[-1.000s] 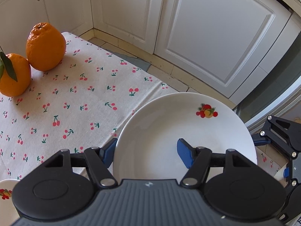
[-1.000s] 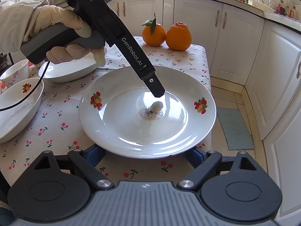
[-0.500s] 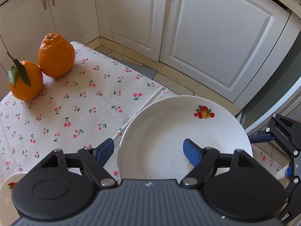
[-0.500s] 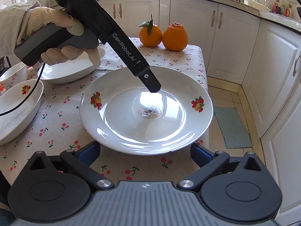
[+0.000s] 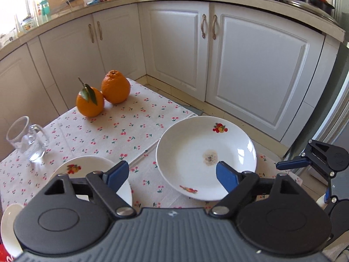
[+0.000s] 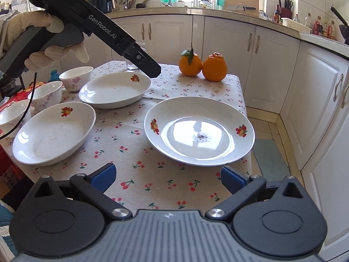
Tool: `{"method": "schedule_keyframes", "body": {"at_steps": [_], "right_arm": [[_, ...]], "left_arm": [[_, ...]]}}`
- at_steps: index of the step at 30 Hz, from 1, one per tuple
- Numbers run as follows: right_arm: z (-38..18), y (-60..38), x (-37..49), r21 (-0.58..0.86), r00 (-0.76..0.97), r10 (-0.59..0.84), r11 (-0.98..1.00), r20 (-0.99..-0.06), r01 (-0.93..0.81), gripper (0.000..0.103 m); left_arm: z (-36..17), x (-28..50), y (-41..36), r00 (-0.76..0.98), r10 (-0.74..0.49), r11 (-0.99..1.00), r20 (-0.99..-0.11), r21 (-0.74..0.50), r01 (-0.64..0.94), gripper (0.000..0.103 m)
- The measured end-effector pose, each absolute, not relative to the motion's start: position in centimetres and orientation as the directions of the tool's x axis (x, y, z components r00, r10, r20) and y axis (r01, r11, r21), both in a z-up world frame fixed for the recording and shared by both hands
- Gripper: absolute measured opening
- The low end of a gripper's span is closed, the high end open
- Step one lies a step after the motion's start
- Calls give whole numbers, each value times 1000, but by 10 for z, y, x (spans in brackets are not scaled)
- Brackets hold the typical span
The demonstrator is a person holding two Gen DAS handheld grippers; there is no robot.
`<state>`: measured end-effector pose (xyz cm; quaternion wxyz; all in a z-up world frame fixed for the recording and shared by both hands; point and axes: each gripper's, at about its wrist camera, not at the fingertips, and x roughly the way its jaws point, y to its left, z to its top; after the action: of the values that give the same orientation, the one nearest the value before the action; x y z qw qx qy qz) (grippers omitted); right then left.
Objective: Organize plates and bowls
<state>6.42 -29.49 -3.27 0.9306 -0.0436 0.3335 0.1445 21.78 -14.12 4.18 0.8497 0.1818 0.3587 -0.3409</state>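
Note:
A large white plate (image 6: pixel 199 131) with fruit prints and a dirty spot in its middle lies at the table's right edge; it also shows in the left wrist view (image 5: pixel 206 157). Two deep white plates (image 6: pixel 53 136) (image 6: pixel 115 90) lie to its left. Small bowls (image 6: pixel 75 77) stand at the far left. My left gripper (image 5: pixel 172 175) is open and empty, raised above the table between plates; it appears in the right wrist view (image 6: pixel 150 67). My right gripper (image 6: pixel 166 178) is open and empty, just in front of the large plate.
Two oranges (image 6: pixel 202 66) sit at the table's far edge. A glass mug (image 5: pixel 27 140) stands near the far left corner. White cabinets (image 5: pixel 250 65) surround the table, with floor beyond the right edge (image 6: pixel 248 131).
Both grippers pulled back and up from the large plate. The left gripper lifted away from its centre and its jaws opened wider. More of the table came into view.

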Motion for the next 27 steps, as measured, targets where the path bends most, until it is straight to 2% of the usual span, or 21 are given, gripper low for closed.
{"method": "schedule_keyframes", "body": {"at_steps": [4,8,11,19,27], "right_arm": [[-28,-283,49,24,766,267,950,-584,-312,103],[-27,-276,40,37,773,286,946,-567,-323,103],[-29,-269,35,38,766,295,942,-571,-333,103],[-36,-250,30,14,736,306,927,-604,-374,103],[-40,-223,35,-2,688,361,885,-629,-466,103]], "left_arm": [[41,175,-109,565,-442,742,-696,70,667,90],[30,136,-83,581,-415,783,-700,50,620,91],[20,115,-67,615,-375,819,-694,64,571,91],[-4,84,-23,622,-333,887,-709,-11,462,91],[-8,81,-2,628,-291,896,-722,25,444,91]]}}
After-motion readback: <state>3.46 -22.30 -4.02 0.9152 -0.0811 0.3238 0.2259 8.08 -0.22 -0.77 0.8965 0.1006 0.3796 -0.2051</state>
